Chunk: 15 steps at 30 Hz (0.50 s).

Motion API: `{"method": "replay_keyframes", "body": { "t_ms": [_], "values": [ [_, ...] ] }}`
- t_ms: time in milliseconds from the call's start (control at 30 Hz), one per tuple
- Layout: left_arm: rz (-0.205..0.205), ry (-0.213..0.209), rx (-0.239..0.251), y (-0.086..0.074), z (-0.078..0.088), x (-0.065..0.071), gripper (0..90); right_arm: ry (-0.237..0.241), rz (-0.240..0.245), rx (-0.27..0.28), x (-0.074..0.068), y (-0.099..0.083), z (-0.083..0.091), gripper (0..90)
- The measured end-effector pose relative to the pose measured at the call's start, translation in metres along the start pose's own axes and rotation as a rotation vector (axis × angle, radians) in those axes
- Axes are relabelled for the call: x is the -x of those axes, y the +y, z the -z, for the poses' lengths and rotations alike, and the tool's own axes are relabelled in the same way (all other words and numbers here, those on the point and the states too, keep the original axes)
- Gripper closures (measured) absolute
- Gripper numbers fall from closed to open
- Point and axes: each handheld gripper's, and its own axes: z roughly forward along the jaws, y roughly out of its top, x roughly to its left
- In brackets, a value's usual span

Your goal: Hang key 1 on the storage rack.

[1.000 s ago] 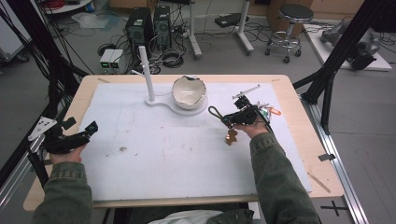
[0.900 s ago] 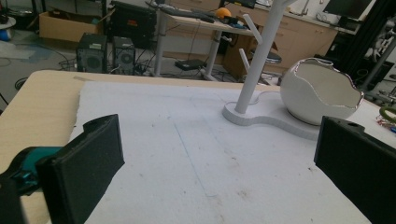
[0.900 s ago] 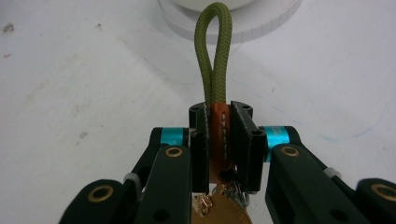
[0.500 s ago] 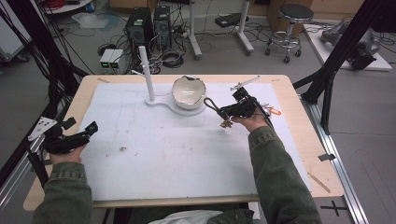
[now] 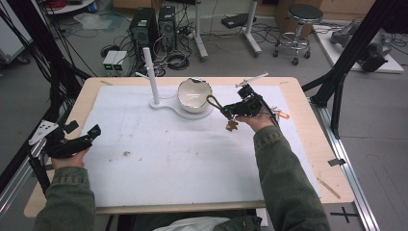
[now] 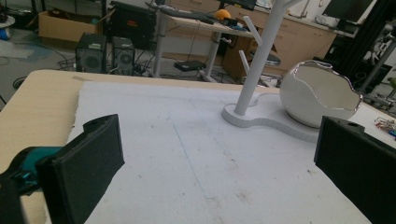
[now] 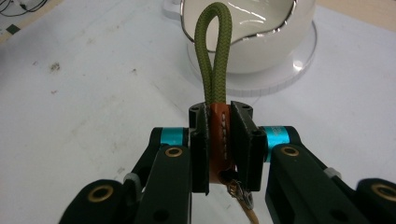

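My right gripper [image 7: 219,144] is closed on the orange leather tab of a keychain [image 7: 219,135]; its green cord loop [image 7: 214,51] stands up in front of the white bowl [image 7: 280,42]. I judge I should keep the loop open and bring it slowly to a peg of the white stand [image 5: 151,77]. The bowl looks empty. My left gripper [image 5: 72,142] rests wide open, holding nothing.

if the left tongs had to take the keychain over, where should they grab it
Probably the olive cord loop, from the side across both strands. It sticks out free beyond the right tongs, which are shut on the brown leather tab, leaving little else exposed.
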Motion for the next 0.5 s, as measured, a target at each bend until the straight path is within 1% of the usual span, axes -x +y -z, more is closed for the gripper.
{"method": "replay_keyframes", "body": {
  "t_ms": [100,167,200,400,433,500],
  "values": [
    [0.000,-0.001,0.001,0.000,0.000,0.000,1.7,0.001,0.006,0.006,-0.003,0.005,0.000,78.2],
    [0.003,0.000,0.002,0.000,0.000,0.000,1.7,0.018,0.000,0.020,-0.005,0.009,0.001,78.1],
    [0.001,0.000,0.002,0.000,0.000,0.000,1.7,0.016,0.003,0.022,-0.006,0.011,0.000,78.2],
    [0.001,-0.001,0.001,0.000,0.000,0.000,1.7,0.021,0.023,0.022,-0.011,0.020,-0.002,78.2],
    [0.003,-0.001,0.002,0.000,0.000,0.000,1.7,0.023,0.018,0.021,-0.012,0.021,-0.002,78.2],
    [0.003,-0.001,0.002,0.000,0.000,0.000,1.7,0.027,0.023,0.023,-0.013,0.024,-0.002,78.2]
  ]
}}
